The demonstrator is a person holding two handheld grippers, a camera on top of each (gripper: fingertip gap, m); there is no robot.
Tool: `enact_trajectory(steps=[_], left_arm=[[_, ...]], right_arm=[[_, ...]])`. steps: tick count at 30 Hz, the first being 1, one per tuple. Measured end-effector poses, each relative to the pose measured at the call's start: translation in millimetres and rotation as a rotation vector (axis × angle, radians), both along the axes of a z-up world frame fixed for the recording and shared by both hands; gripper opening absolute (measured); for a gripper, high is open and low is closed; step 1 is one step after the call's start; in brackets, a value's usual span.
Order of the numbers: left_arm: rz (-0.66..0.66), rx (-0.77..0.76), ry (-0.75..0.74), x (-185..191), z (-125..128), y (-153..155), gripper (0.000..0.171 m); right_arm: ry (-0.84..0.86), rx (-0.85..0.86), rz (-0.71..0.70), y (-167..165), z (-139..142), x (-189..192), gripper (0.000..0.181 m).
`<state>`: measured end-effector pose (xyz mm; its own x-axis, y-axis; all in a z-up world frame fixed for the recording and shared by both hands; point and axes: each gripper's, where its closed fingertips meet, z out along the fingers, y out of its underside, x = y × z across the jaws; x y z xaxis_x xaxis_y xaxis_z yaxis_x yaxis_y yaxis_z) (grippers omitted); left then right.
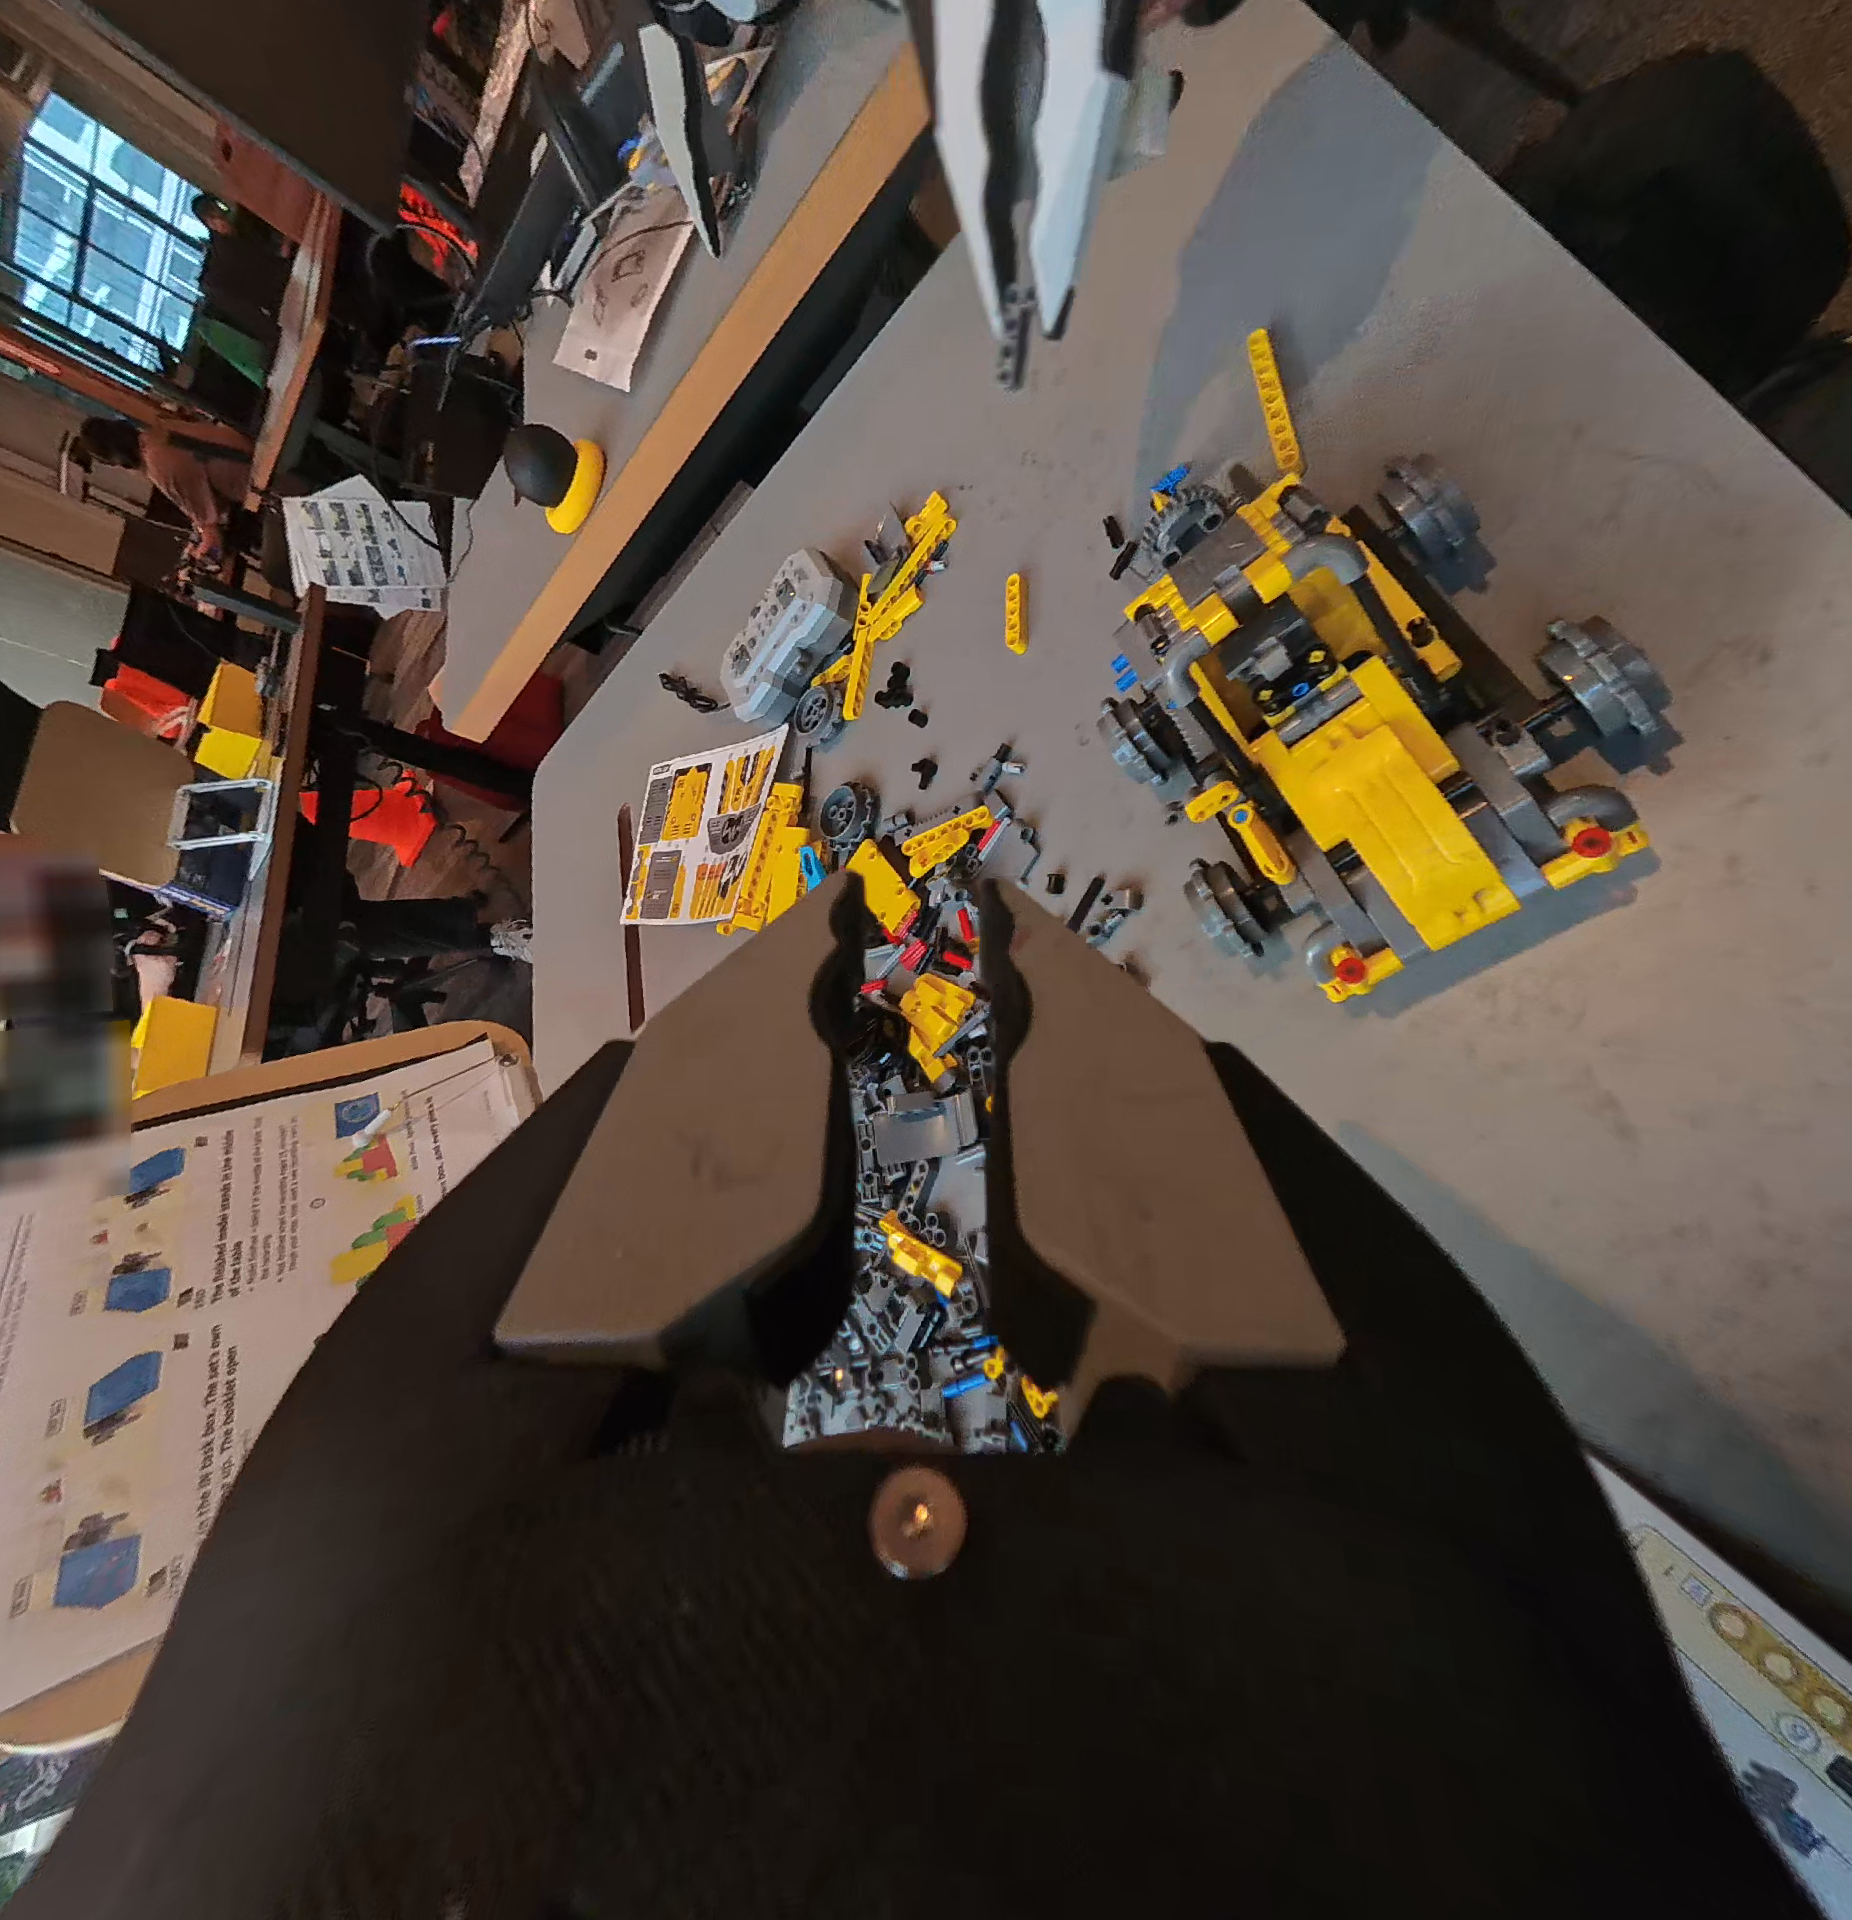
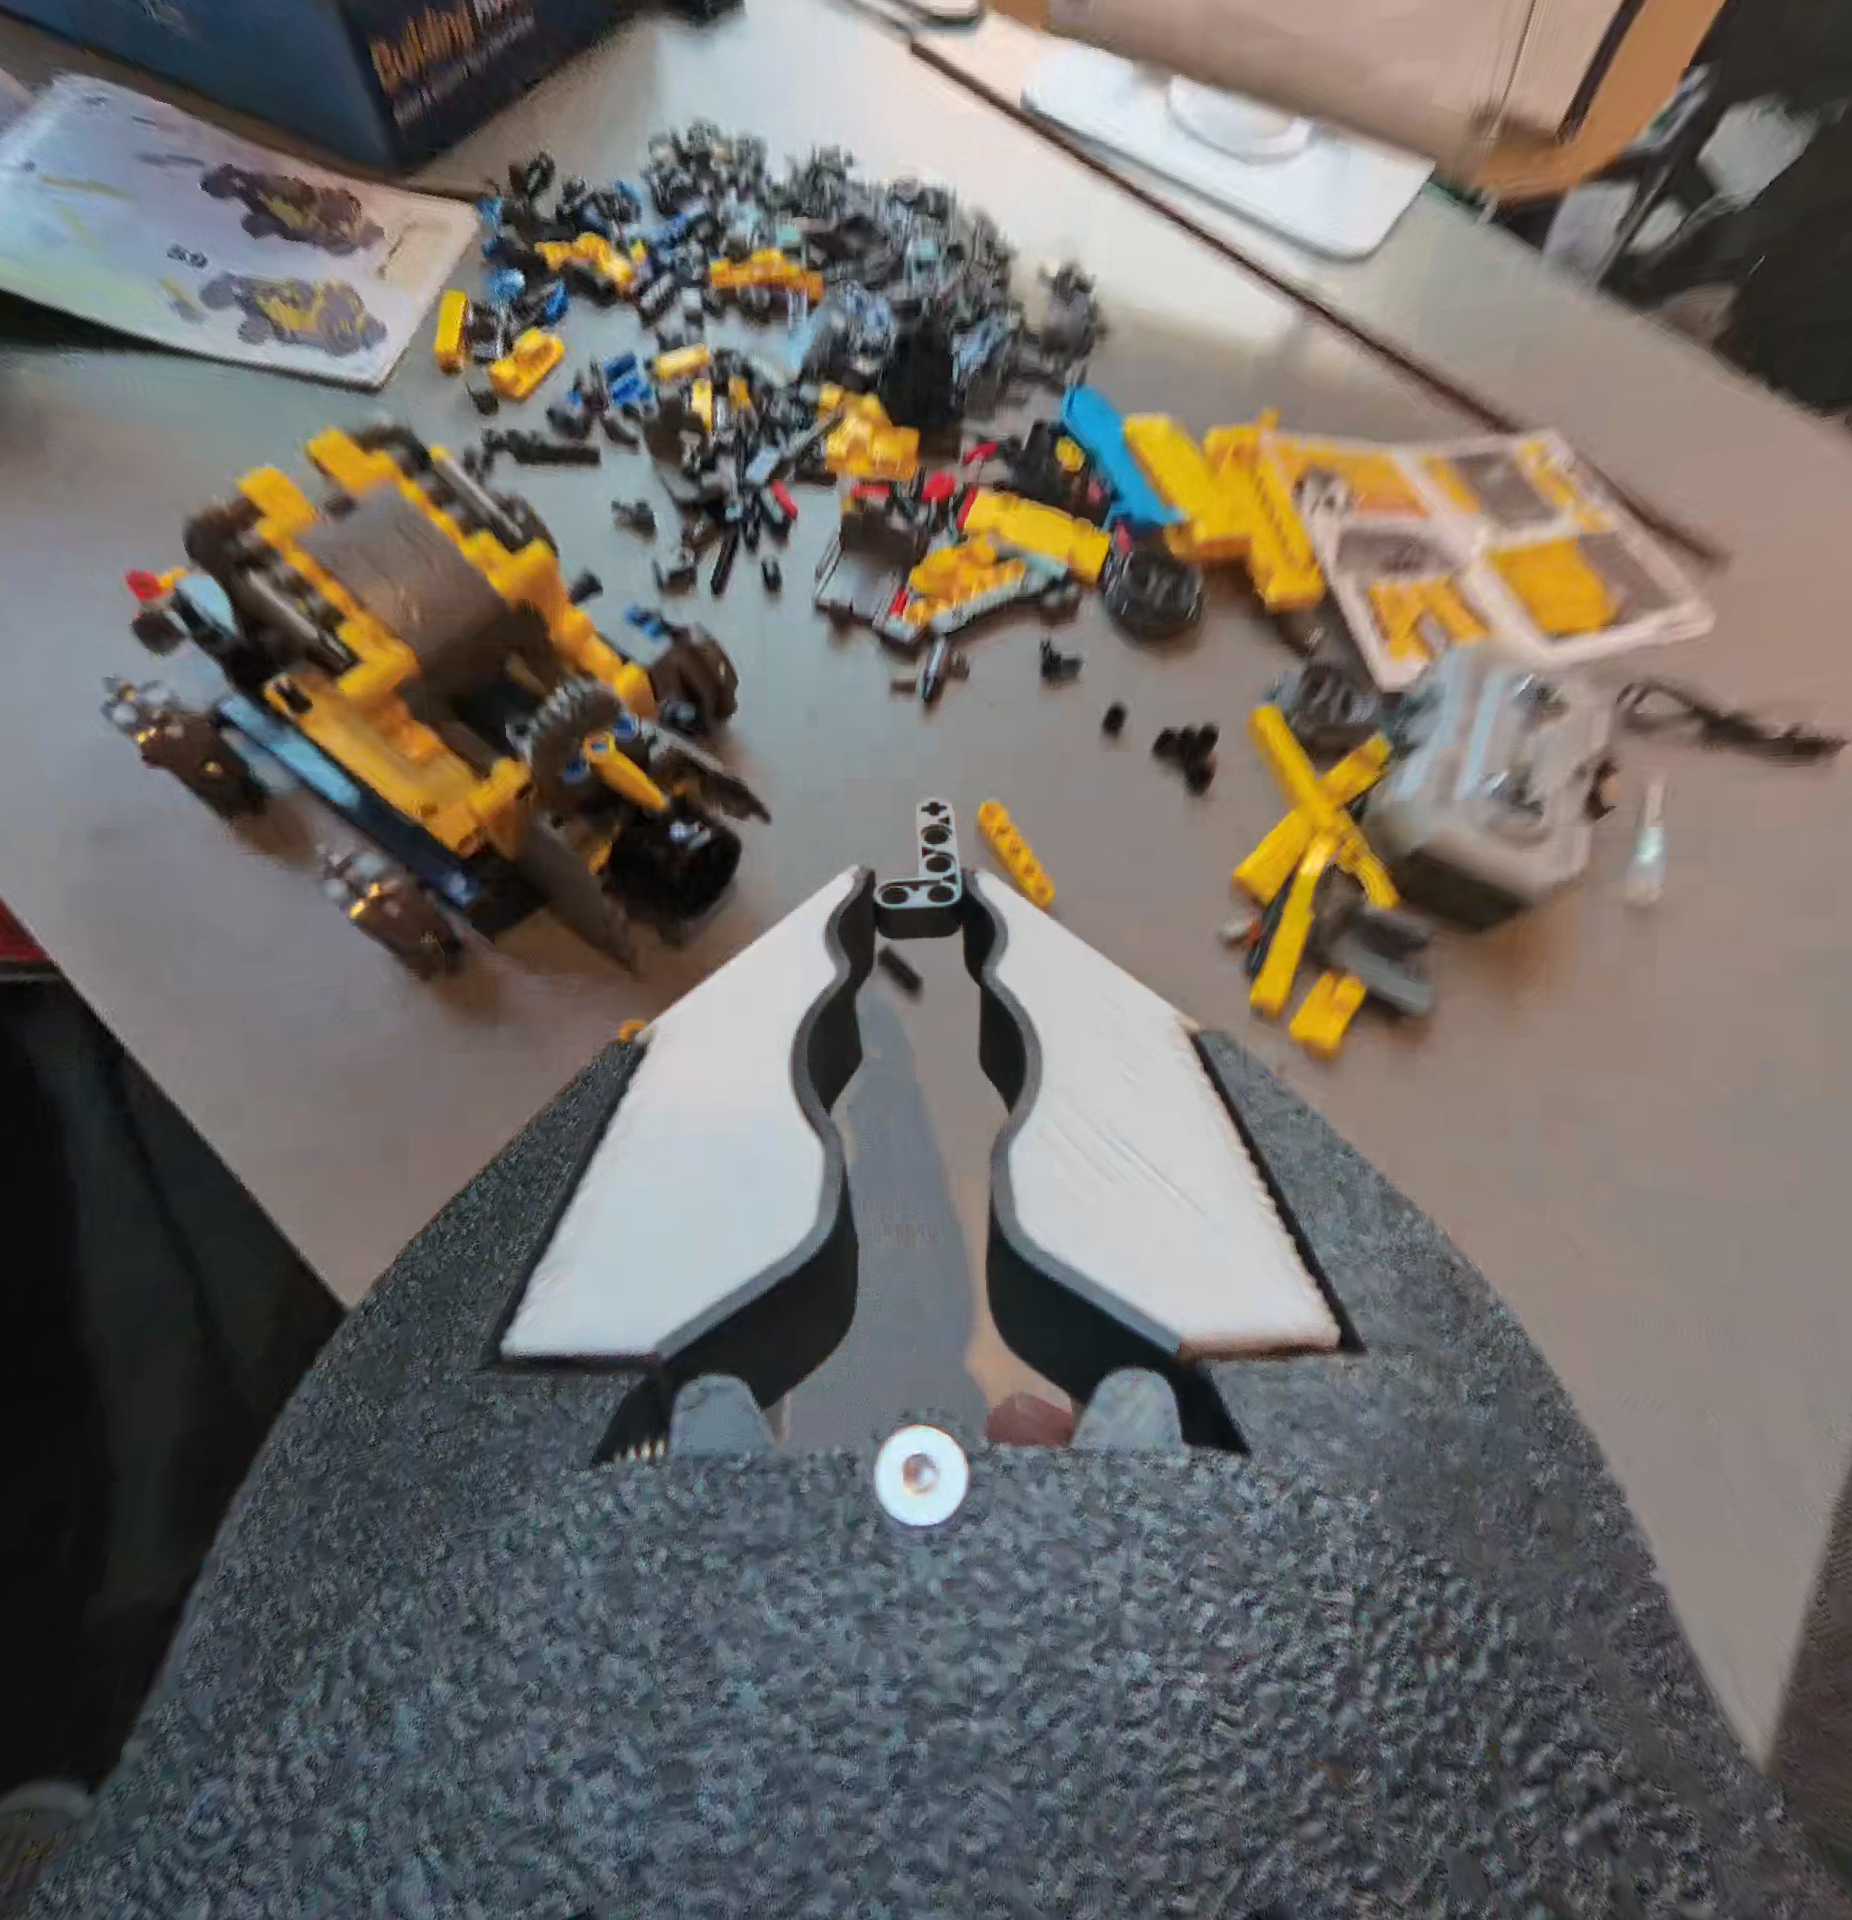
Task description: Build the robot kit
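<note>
My right gripper (image 2: 920, 891) is shut on a black L-shaped beam (image 2: 932, 847), one arm pinched between the tips and the other sticking forward, above the grey table (image 2: 278, 1039). It also shows in the left wrist view (image 1: 1015, 343), blurred, high over the table. My left gripper (image 1: 920, 894) is open and empty, hovering over a pile of loose grey, black and yellow pieces (image 1: 927, 1039), which the right wrist view (image 2: 797, 312) also shows. A half-built yellow and grey vehicle (image 1: 1358, 748) (image 2: 423, 665) stands beside the pile.
A grey battery box (image 1: 787, 634) (image 2: 1493, 769) with yellow beams, a sticker sheet (image 1: 709, 831) (image 2: 1493, 540), a short yellow beam (image 1: 1015, 613) (image 2: 1015, 852), an instruction booklet (image 2: 195, 239) and a dark blue box (image 2: 278, 62) lie around. A printed sheet (image 1: 226, 1299) lies at my left. Tip to tip, the grippers are about 25 cm apart.
</note>
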<state>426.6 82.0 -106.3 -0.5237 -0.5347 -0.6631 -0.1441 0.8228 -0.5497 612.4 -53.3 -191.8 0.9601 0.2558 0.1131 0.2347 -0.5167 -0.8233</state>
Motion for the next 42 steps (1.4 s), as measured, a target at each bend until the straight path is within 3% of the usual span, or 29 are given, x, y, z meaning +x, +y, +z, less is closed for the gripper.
enact_trajectory(steps=[4, 11, 19, 29, 36, 39, 42], left_arm=[[0.045, -0.007, -0.005, -0.8, 2.0, 14.6, 0.017], [0.110, -0.046, -0.033, -4.9, 11.4, 35.4, 0.016], [0.125, -0.046, -0.039, -4.4, 13.4, 37.6, 0.017], [0.243, -0.046, -0.074, -2.5, 24.3, 59.1, 0.017], [0.446, -0.159, -0.098, 5.6, 35.2, 95.6, 0.013], [0.543, -0.251, -0.015, 7.1, 22.8, 109.5, 0.024], [0.613, -0.277, 0.012, 9.3, 13.7, 123.1, 0.025]], right_arm=[[0.146, -0.102, 0.029, -21.9, -46.1, -0.6, 0.016], [0.095, -0.273, 0.104, -33.0, -93.5, -6.4, 0.016], [0.143, -0.181, 0.099, -23.8, -71.2, 1.3, 0.034], [0.134, 0.057, -0.169, 9.8, -55.2, 63.6, 0.043], [0.124, 0.145, -0.249, 17.0, -43.3, 84.4, 0.045], [0.098, 0.147, -0.267, 19.2, -43.6, 88.0, 0.044], [0.054, 0.147, -0.281, 21.4, -44.3, 89.8, 0.043]])
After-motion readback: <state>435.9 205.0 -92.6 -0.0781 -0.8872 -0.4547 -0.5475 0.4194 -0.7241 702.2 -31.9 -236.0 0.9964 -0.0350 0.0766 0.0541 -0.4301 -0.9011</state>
